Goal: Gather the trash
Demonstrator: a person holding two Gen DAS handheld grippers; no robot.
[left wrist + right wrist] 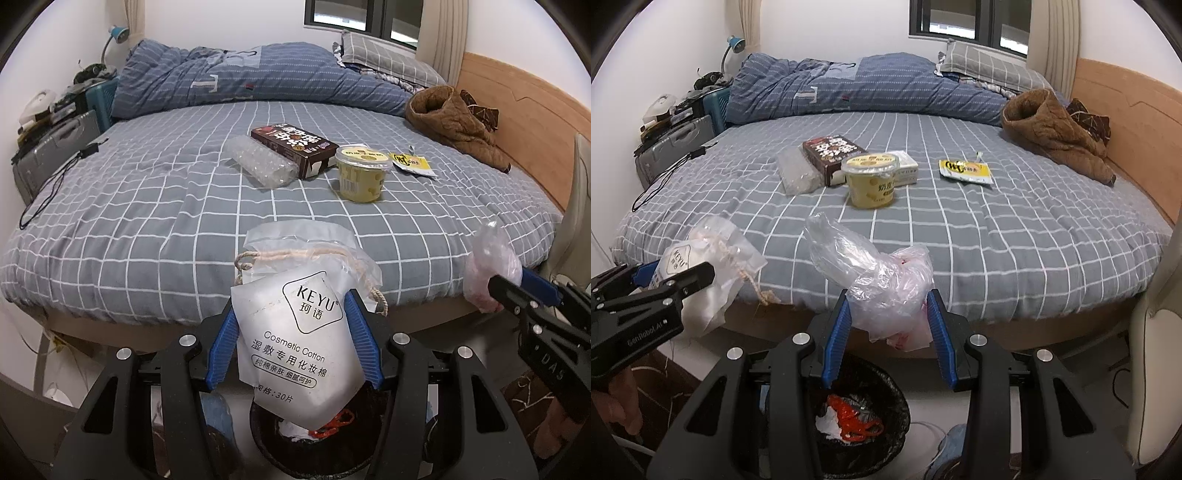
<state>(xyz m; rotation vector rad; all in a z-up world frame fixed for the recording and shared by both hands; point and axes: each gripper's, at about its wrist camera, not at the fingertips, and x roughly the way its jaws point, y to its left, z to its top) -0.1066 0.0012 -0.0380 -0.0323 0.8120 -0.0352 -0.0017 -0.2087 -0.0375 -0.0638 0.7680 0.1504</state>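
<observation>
Across the bed [147, 192], mid-surface, a brown box [293, 147], a bubble-wrap roll [262, 162], a yellow cup [362, 173] and a yellow sachet [412, 164] lie grouped. Below the bed's near edge, a black bin [871, 417] stands on the floor. Left gripper [291, 343] pinches a cotton-pad pouch [295, 332] above it. Right gripper [890, 332] pinches a crumpled plastic bag [882, 280] past the near edge.

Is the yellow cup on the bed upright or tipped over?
Upright. The yellow cup stands on its base on the checked bedsheet, lid on top and level, beside the brown box.
</observation>
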